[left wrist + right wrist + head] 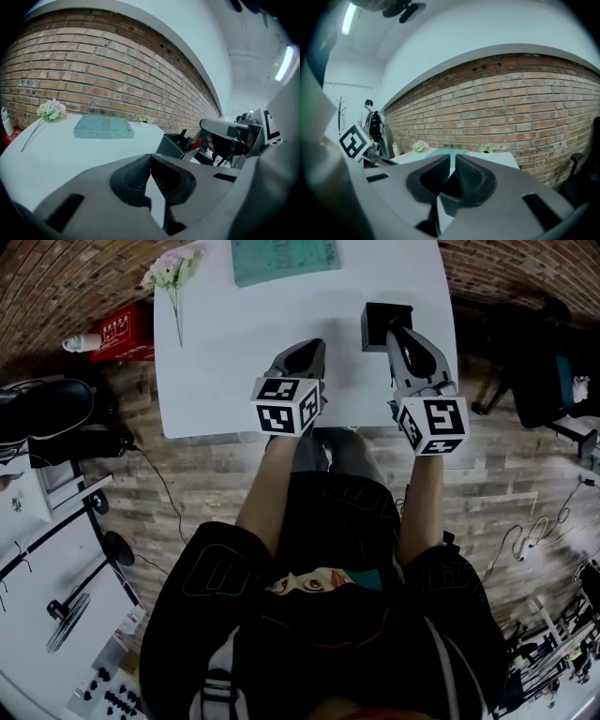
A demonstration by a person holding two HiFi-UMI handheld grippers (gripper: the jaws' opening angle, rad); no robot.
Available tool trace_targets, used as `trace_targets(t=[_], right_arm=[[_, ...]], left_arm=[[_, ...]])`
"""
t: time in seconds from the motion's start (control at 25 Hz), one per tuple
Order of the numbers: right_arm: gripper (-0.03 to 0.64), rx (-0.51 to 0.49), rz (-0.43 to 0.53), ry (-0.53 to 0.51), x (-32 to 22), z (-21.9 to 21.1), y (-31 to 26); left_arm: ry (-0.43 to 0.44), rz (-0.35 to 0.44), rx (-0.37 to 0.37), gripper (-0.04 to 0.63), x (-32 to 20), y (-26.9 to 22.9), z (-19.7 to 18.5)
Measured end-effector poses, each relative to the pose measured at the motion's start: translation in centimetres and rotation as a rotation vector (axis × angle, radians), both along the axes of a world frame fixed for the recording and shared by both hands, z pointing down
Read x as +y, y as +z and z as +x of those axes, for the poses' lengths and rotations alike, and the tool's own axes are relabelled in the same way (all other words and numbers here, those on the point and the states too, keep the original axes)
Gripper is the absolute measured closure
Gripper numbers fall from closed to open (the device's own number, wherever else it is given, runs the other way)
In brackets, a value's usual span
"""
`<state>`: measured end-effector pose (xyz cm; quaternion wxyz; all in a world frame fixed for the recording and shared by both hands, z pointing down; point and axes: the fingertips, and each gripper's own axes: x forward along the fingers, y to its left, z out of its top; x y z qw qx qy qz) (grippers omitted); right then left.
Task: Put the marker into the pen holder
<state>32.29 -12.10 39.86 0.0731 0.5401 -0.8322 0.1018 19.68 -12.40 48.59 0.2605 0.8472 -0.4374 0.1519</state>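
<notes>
Got my left gripper (311,345) and right gripper (397,334) both pinched closed on nothing, right one just beside the pen holder (379,319).

Head camera looks steeply down from above the person onto a white table (216,371). Left gripper (307,348) camera sits low behind its jaws, facing a brick wall (93,65); a teal book (103,127) lies beyond the jaw tips, a pen holder (176,146) to their right. Right gripper (396,334) camera faces the same wall, aimed higher. All three views share the book.
</notes>
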Motion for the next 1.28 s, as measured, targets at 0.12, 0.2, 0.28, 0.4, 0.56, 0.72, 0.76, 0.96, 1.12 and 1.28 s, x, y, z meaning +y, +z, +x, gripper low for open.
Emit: trace_targets(t=[0.12, 0.2, 0.28, 0.4, 0.56, 0.72, 0.76, 0.96, 1.12, 1.28], right_arm=[[0.611, -0.067, 0.029, 0.136, 0.3, 3.0, -0.8], [0.611, -0.103, 0.037, 0.217, 0.6, 4.8, -1.2], [0.611, -0.139, 0.045, 0.268, 1.1, 5.7, -1.6], [0.611, -0.179, 0.059, 0.291, 2.2, 5.4, -2.3], [0.612, -0.206, 0.068, 0.262, 3.1, 2.2, -3.0], [0.612, -0.24, 0.048, 0.236, 4.0, -2.5, -3.4], [0.612, -0.239, 0.04, 0.228, 4.1, -3.7, -3.4], [0.612, -0.218, 0.014, 0.203, 4.0, -8.7, -4.2], [0.611, -0.186, 0.031, 0.163, 4.7, -11.8, -5.8], [0.612, -0.165, 0.099, 0.116, 3.7, -14.6, -8.9]], left_arm=[[-0.021, 0.023, 0.009, 0.592, -0.2, -0.5, -1.0], [-0.036, 0.038, 0.02, 0.592, -0.3, -0.9, -2.0], [-0.048, 0.054, 0.032, 0.592, -0.3, -1.3, -3.0], [-0.061, 0.077, 0.047, 0.592, 0.0, -2.0, -4.5], [-0.085, 0.125, 0.062, 0.592, 0.3, -3.7, -6.9], [-0.117, 0.176, 0.069, 0.592, 0.8, -5.8, -10.6], [-0.129, 0.19, 0.069, 0.593, 0.9, -6.4, -11.7], [-0.193, 0.275, 0.066, 0.594, 0.5, -9.7, -16.5], [-0.222, 0.346, 0.06, 0.594, 1.8, -12.7, -19.3], [-0.275, 0.434, 0.041, 0.594, 1.7, -16.4, -22.2]])
